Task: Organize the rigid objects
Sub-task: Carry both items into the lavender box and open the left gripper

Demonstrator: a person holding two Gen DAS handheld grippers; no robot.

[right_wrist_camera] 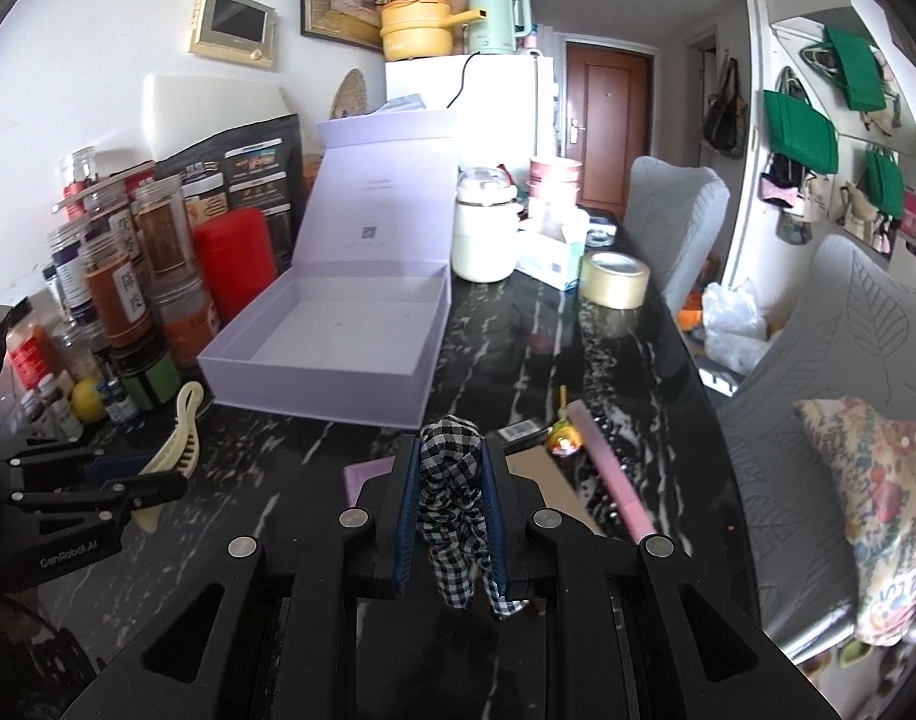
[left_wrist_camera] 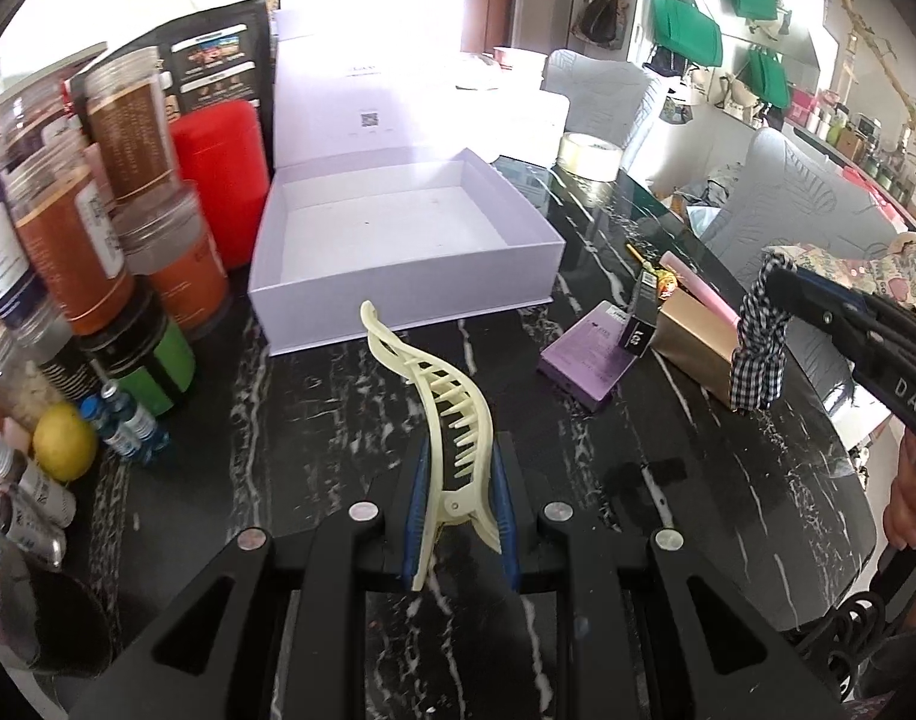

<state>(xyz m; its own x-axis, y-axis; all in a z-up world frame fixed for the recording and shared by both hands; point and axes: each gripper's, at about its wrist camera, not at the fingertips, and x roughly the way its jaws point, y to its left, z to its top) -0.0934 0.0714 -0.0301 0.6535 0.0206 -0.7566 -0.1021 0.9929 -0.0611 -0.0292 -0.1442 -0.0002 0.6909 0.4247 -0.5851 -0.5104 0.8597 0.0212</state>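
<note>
Two grippers each carry one item above a black marble table.

Left wrist view: the left gripper (left_wrist_camera: 458,498) is closed on a cream hair clip (left_wrist_camera: 443,408), pinched at its hinge, its curved tip pointing to 12 o'clock. The open lilac box (left_wrist_camera: 398,240), nothing in it, sits just beyond at 12 o'clock. At 3 o'clock the right gripper (left_wrist_camera: 770,294) holds a checked scrunchie (left_wrist_camera: 758,348) above a gold box (left_wrist_camera: 695,342).

Right wrist view: the right gripper (right_wrist_camera: 449,498) is clamped on the scrunchie (right_wrist_camera: 449,480). The box (right_wrist_camera: 332,336) lies at 11 o'clock; the left gripper (right_wrist_camera: 134,480) with the clip (right_wrist_camera: 173,438) is at 9 o'clock.

The step appears to be carrying items to the box. Next, each gripper likely needs to move over the box and open.
</note>
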